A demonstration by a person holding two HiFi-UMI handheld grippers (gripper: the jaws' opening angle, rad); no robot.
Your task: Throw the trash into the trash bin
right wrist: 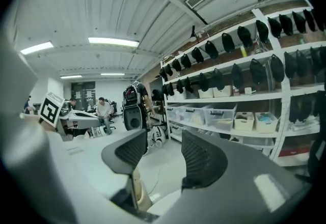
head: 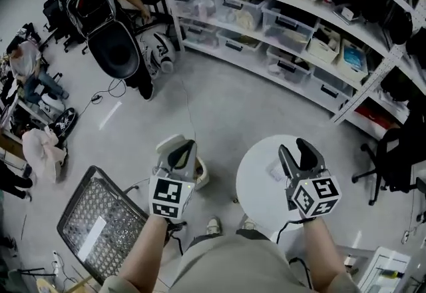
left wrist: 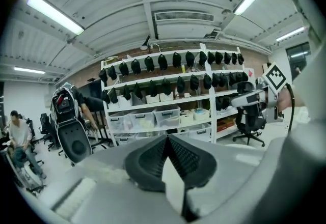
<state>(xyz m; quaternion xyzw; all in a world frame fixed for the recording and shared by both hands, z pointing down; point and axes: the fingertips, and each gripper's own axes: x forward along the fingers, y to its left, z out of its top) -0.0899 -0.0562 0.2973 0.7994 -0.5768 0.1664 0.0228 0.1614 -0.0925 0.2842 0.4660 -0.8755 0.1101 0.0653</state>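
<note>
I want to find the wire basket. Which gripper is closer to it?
Left. The left gripper hangs just right of the wire basket; the right gripper is farther right, above the round white table.

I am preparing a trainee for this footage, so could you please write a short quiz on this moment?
1. True or false: the right gripper has its jaws apart with nothing between them.
2. Which gripper's jaws meet at the tips? A: the left gripper. B: the right gripper.
3. Fill in: in the head view, the right gripper shows in front of a round white ____.
Key: 1 true; 2 A; 3 table.
</note>
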